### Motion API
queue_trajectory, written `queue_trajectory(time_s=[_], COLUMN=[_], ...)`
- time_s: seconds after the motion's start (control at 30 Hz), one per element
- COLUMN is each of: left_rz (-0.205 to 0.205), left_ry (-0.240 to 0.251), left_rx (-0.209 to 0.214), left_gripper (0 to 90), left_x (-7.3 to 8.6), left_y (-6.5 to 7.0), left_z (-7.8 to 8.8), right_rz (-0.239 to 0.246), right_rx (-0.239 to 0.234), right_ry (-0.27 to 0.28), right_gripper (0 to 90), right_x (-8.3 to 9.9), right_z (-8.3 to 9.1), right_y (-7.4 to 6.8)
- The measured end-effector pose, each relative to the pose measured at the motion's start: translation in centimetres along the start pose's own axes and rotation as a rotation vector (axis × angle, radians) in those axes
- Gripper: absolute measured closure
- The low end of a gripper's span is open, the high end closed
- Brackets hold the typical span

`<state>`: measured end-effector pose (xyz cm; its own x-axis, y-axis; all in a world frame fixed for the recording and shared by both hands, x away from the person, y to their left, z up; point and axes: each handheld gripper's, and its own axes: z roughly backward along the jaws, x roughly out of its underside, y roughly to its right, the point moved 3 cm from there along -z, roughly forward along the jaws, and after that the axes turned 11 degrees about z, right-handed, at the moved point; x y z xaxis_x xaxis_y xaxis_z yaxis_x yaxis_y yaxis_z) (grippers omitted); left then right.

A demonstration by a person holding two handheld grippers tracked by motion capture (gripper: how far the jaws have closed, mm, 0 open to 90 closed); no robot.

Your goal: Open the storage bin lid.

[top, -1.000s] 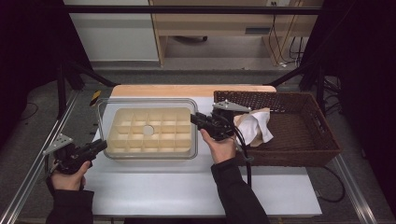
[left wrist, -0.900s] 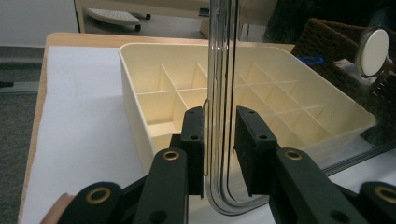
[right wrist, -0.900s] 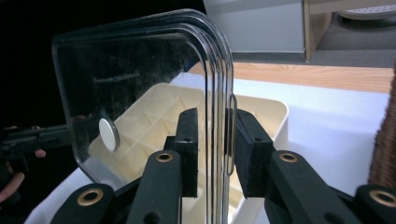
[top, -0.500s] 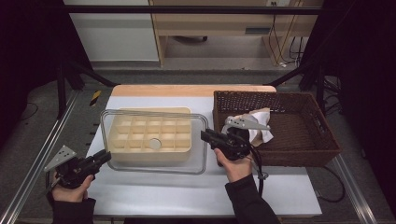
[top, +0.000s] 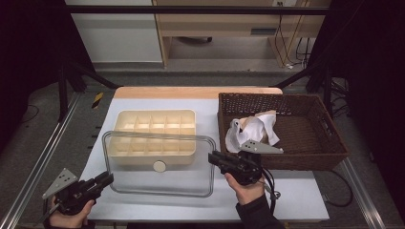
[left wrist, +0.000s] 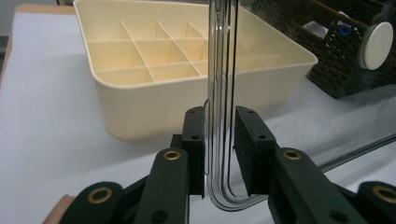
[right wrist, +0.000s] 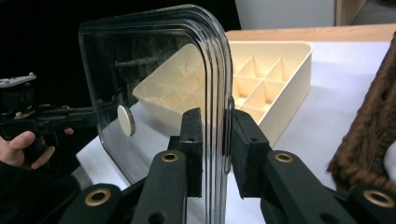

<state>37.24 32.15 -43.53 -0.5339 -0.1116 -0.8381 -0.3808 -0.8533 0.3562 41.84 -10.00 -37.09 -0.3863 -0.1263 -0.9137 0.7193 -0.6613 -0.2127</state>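
Gripping a clear lid by opposite rims, left tool and right tool hold it over the tabletop before the tray (rigid, light, slippery; likely safest edge-held).

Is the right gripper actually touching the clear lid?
Touching. In the right gripper view, the right gripper has its jaws around the rim of the clear lid, and the right-hand pad presses the rim. Its jaws have just been closing.
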Motion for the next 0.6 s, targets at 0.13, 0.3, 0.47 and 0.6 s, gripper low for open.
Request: queue_trajectory(time_s=[0.13, 0.3, 0.47, 0.6], left_rz=[0.005, 0.011, 0.021, 0.015], left_ry=[-0.017, -0.06, -0.094, -0.119], left_rx=[-0.004, -0.003, -0.009, -0.027], left_gripper=[73.0, 73.5, 73.9, 73.9], left_x=[1.0, 2.5, 4.0, 4.9], left_y=[0.2, 0.3, 0.2, -0.1], left_z=[0.6, 1.0, 1.5, 1.7], right_rz=[-0.006, -0.03, -0.045, -0.049], right_rx=[-0.019, -0.037, -0.055, -0.064], right_ry=[-0.013, -0.032, -0.064, -0.092], right_gripper=[76.5, 76.6, 76.6, 76.5], right_x=[1.0, 2.3, 3.3, 3.9], right_z=[0.3, 0.5, 0.3, -0.1], right_y=[-0.4, -0.5, -0.7, -0.8])
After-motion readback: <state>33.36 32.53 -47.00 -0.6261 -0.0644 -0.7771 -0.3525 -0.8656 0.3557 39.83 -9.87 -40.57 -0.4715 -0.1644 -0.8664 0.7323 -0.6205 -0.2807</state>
